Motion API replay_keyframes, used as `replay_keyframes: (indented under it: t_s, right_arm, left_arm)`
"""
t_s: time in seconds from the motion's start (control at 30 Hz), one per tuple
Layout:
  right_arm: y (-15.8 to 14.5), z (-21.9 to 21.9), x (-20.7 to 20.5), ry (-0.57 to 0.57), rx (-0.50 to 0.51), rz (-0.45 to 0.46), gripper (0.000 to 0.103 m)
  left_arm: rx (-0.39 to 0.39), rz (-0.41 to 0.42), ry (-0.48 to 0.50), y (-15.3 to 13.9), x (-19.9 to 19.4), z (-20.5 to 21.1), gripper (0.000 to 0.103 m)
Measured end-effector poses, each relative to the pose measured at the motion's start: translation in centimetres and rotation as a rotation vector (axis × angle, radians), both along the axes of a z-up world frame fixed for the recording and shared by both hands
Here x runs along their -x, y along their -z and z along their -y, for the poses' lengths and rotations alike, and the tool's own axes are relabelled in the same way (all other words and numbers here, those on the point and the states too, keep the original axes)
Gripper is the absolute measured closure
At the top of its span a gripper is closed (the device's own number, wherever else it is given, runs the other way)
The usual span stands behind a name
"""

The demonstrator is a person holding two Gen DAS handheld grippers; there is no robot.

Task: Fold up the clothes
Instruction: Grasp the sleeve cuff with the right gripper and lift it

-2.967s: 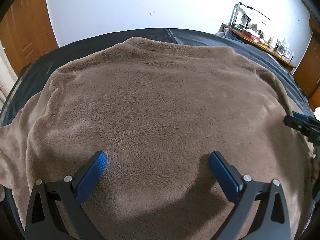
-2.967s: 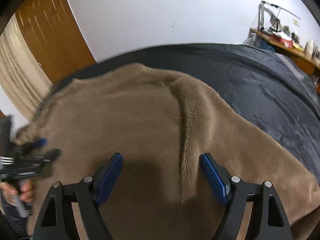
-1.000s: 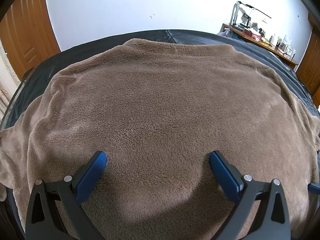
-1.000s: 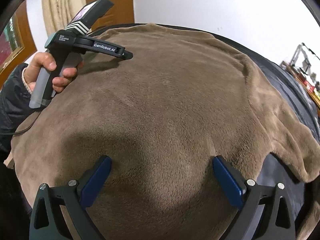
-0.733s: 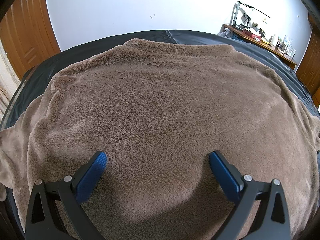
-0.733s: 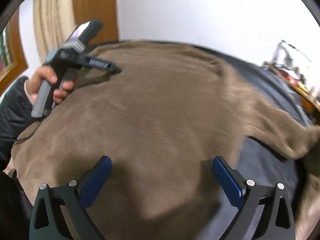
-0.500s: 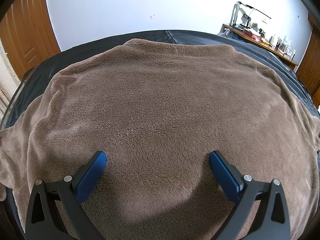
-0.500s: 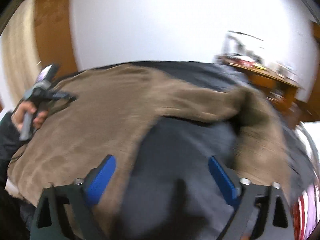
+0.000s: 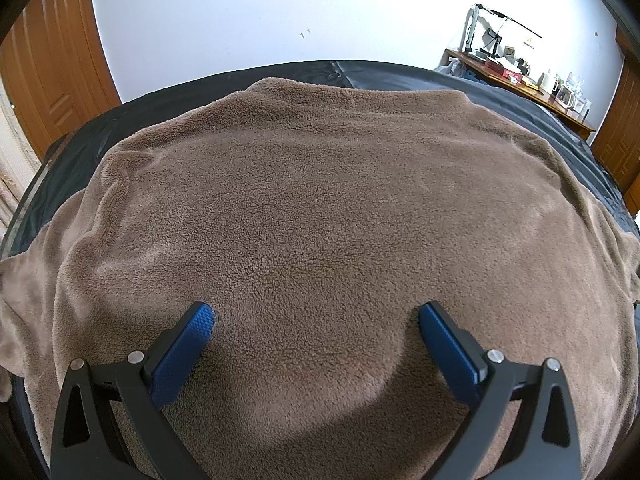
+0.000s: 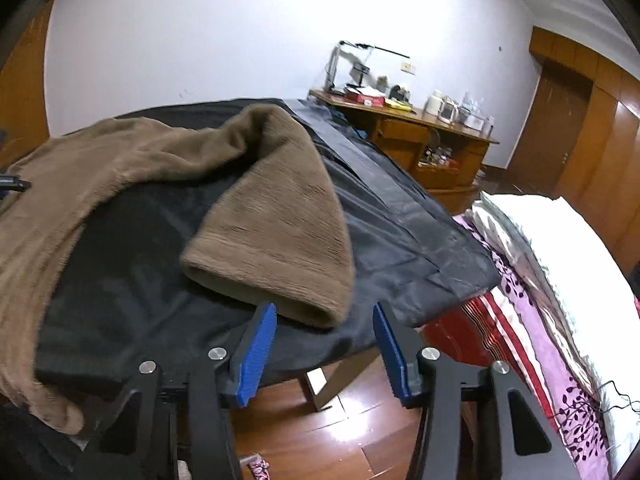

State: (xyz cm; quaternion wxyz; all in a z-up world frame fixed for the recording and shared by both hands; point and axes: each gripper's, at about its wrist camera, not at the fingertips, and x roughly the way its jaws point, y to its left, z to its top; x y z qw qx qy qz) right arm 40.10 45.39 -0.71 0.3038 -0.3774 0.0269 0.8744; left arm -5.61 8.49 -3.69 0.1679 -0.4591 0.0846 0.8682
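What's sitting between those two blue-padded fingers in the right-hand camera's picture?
The ribbed cuff of the brown fleece garment's sleeve, lying on the black sheet. The right gripper is closing around it, pads not yet pressing.

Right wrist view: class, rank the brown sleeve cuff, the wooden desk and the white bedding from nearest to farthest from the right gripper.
1. Sleeve cuff: directly ahead of the right gripper, between its closing jaws, not yet pinched.
2. White bedding: off to the right, beyond the dark table's edge.
3. Wooden desk: far back against the white wall.

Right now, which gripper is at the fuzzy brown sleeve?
The right gripper: its jaws are closing around the sleeve cuff. The left gripper hovers wide open over the sweater's flat body.
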Motion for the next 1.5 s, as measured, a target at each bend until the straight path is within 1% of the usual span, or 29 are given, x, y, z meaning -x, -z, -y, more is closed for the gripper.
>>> replay_keyframes:
  t_s: [0.07, 0.23, 0.27, 0.3, 0.33, 0.37, 0.4, 0.43, 0.47, 0.57, 0.67, 0.73, 0.8, 0.87, 0.97, 1.1, 1.17, 1.23, 1.3, 1.37, 1.4, 1.5]
  right_arm:
    - [0.5, -0.7, 0.2, 0.002, -0.002, 0.007, 0.054]
    - [0.5, -1.9, 1.3, -0.028, 0.038, -0.05, 0.054]
    - [0.5, -2.1, 1.7, -0.032, 0.047, -0.055, 0.058]
    - [0.6, -2.3, 2.0, -0.035, 0.053, -0.056, 0.071]
    - [0.6, -2.4, 2.2, -0.027, 0.051, -0.056, 0.075]
    - [0.6, -2.6, 2.4, -0.019, 0.049, -0.057, 0.085]
    - [0.3, -2.9, 2.5, -0.004, 0.044, -0.063, 0.093]
    - [-0.1, -3.2, 2.3, 0.012, 0.035, -0.078, 0.093]
    - [-0.7, -3.6, 2.0, 0.038, 0.019, -0.098, 0.093]
    - [-3.9, -5.6, 0.7, 0.142, -0.049, -0.186, 0.094]
    - [-7.8, -7.8, -0.5, 0.233, -0.093, -0.315, 0.094]
    - [-10.5, -8.6, -0.8, 0.271, -0.122, -0.402, 0.094]
    - [-13.1, -8.0, -0.1, 0.275, -0.184, -0.47, 0.094]
    - [-15.5, -6.3, 1.0, 0.238, -0.242, -0.527, 0.094]
    - [-18.0, -3.0, 3.3, 0.125, -0.268, -0.572, 0.094]
    - [-20.5, 3.7, 7.8, -0.107, -0.289, -0.586, 0.094]
    - [-21.3, 6.9, 10.0, -0.214, -0.277, -0.583, 0.094]
    - [-21.5, 10.4, 12.7, -0.325, -0.247, -0.56, 0.094]
    - [-21.1, 13.2, 15.5, -0.418, -0.19, -0.521, 0.094]
    - [-20.1, 15.7, 18.6, -0.492, -0.13, -0.464, 0.094]
    - [-19.6, 16.9, 20.2, -0.528, -0.102, -0.433, 0.094]
    - [-16.9, 20.6, 24.3, -0.621, -0.046, -0.279, 0.093]
  left_arm:
    - [0.0, 0.0, 0.0, 0.0, 0.0, 0.0, 0.001]
    - [-0.001, -0.001, 0.0, 0.0, 0.0, 0.1, 0.001]
    - [-0.002, -0.001, 0.0, 0.0, 0.0, 0.1, 0.001]
    - [-0.002, -0.002, 0.0, 0.0, 0.0, 0.1, 0.001]
    - [-0.002, -0.002, 0.0, 0.0, 0.0, 0.1, 0.001]
    - [-0.002, -0.002, 0.0, 0.0, 0.0, 0.1, 0.001]
    - [-0.002, -0.002, 0.0, 0.0, 0.0, 0.1, 0.001]
    - [-0.002, -0.002, 0.0, 0.0, 0.0, 0.1, 0.001]
    - [-0.002, -0.002, 0.0, 0.0, 0.0, 0.1, 0.0]
    - [-0.002, -0.002, -0.001, 0.0, -0.1, 0.1, 0.001]
    - [-0.004, 0.0, 0.0, 0.0, 0.0, 0.1, 0.001]
    - [-0.011, 0.002, 0.001, 0.0, 0.1, 0.2, 0.0]
    - [-0.023, 0.007, 0.001, -0.1, 0.2, 0.4, 0.0]
    - [-0.039, 0.012, 0.0, -0.2, 0.2, 0.6, 0.0]
    - [-0.07, 0.023, -0.001, -0.5, 0.2, 1.0, 0.0]
    - [-0.139, 0.06, 0.001, -1.1, 0.2, 1.8, 0.0]
    - [-0.178, 0.076, 0.007, -1.5, 0.0, 2.2, 0.0]
    - [-0.225, 0.092, 0.018, -2.1, -0.3, 2.6, 0.0]
    - [-0.262, 0.103, 0.034, -2.6, -0.8, 2.7, 0.0]
    - [-0.292, 0.113, 0.052, -2.9, -1.2, 2.8, 0.0]
    - [-0.302, 0.119, 0.061, -3.1, -1.4, 2.7, 0.0]
    - [-0.332, 0.137, 0.088, -3.4, -1.8, 2.7, 0.0]
